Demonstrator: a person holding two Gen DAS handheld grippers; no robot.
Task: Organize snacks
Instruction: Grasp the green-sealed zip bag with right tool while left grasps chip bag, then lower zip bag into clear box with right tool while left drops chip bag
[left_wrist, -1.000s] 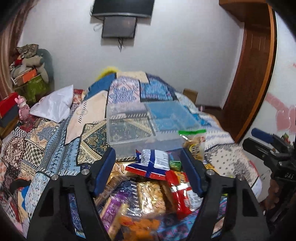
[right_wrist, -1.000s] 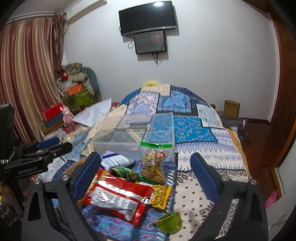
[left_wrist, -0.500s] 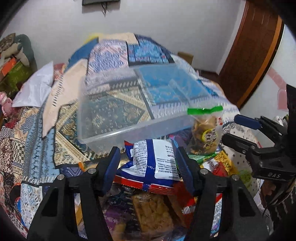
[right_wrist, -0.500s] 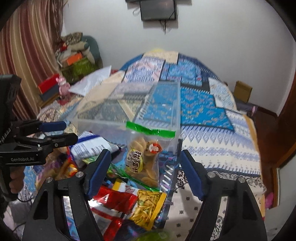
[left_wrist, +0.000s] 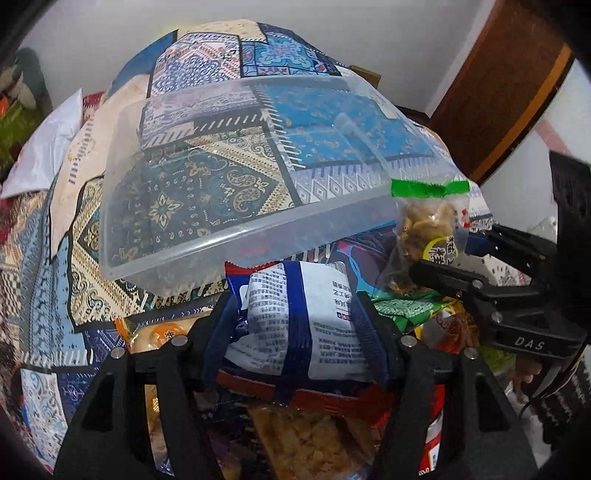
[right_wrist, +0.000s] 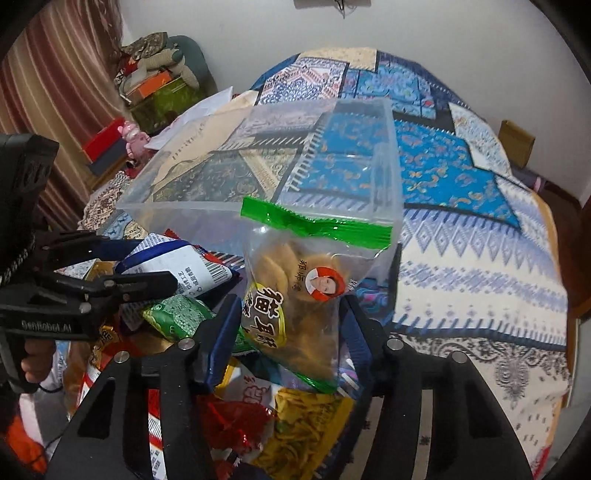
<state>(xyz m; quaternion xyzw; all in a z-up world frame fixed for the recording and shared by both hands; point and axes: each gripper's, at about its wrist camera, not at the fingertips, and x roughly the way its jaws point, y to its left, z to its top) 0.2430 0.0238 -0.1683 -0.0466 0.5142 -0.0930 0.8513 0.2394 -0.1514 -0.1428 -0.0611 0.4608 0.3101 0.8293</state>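
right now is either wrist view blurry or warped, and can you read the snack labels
Left wrist view: heavy fisheye bending, the clear plastic bin bows outward; print on the white and blue snack packet is sharp but too small to read. Right wrist view: same warping, dark corners; the green-topped zip bag shows a large legible label, slightly soft.

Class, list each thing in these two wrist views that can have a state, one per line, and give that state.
Left gripper: fingers on either side of the white-and-blue packet, touching its sides.
White-and-blue packet: sealed, lying on the snack pile.
Right gripper: fingers flanking the clear bag; contact unclear.
Clear bag: green zip strip closed, upright against the box.
Clear plastic box: no lid on it, nothing inside.
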